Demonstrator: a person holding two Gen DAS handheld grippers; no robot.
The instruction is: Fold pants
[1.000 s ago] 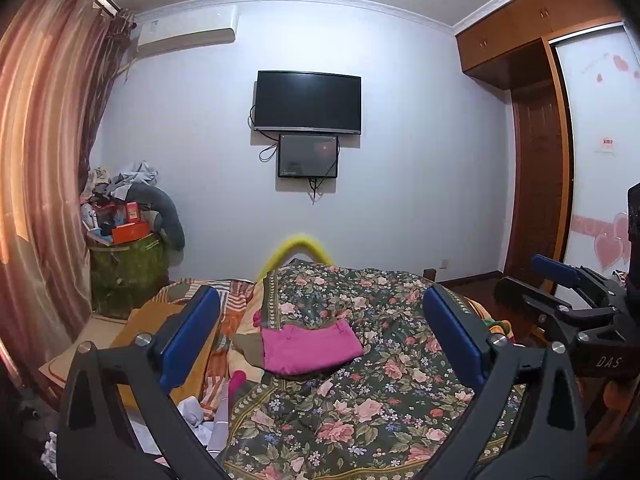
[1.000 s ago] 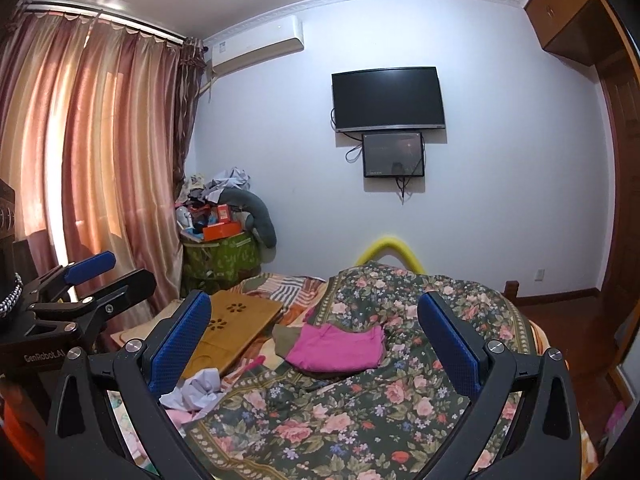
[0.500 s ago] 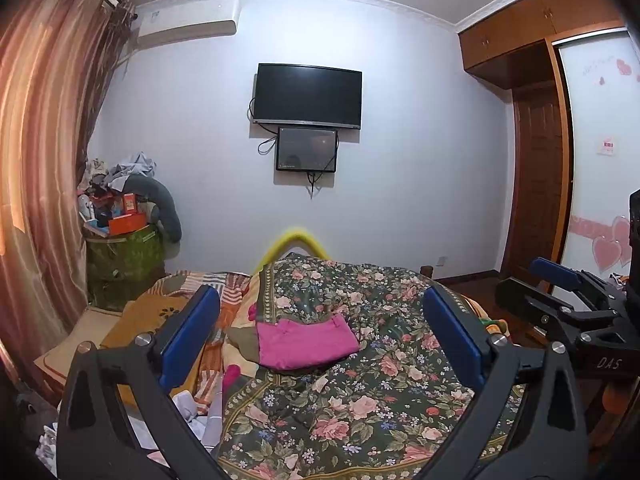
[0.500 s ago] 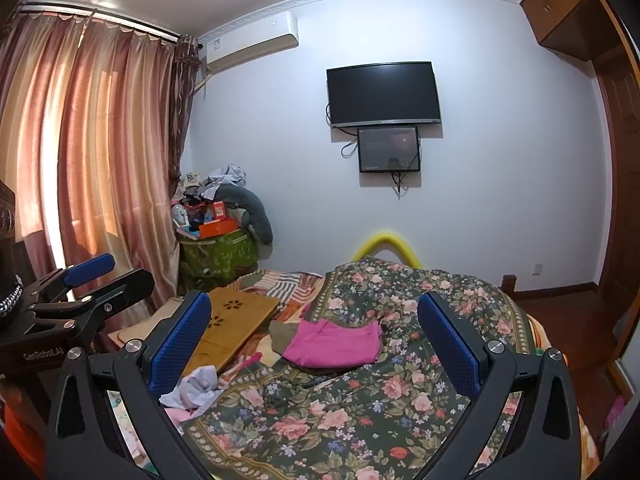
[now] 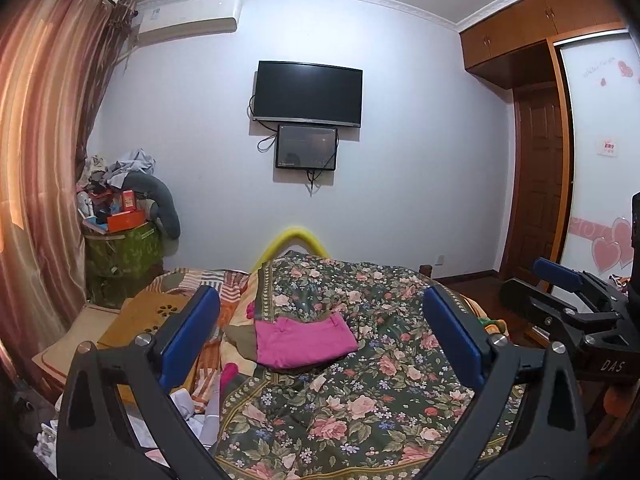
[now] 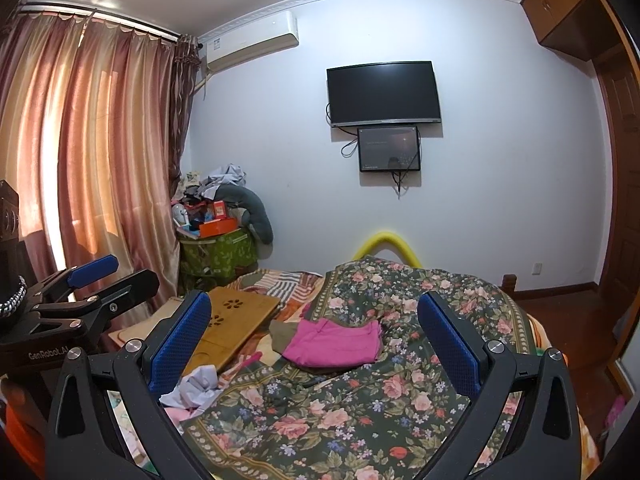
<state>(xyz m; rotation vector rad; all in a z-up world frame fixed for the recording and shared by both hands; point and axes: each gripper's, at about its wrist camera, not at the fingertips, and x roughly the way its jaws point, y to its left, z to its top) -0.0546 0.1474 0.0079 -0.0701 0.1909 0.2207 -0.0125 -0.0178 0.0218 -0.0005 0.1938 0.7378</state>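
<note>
The pink pants (image 5: 304,340) lie folded into a compact rectangle on the floral bedspread (image 5: 360,400), partly over an olive-brown cloth (image 5: 242,340). My left gripper (image 5: 322,334) is held above the near part of the bed, well short of the pants, open with nothing between its blue pads. In the right wrist view the same pink pants (image 6: 336,342) lie ahead, and my right gripper (image 6: 314,344) is also open, empty and apart from them. Each gripper shows at the edge of the other's view: the right gripper (image 5: 560,292) and the left gripper (image 6: 92,280).
A wooden lap tray (image 6: 236,320) and crumpled white cloth (image 6: 192,388) lie on the bed's left side. A green bin piled with clutter (image 6: 218,248) stands by the curtains (image 6: 100,160). A yellow padded footboard (image 6: 386,244), a wall television (image 6: 384,94) and a wardrobe (image 5: 540,160) are beyond.
Both views shifted only slightly as the grippers drifted a little. The pants lie unmoved and both grippers stay open.
</note>
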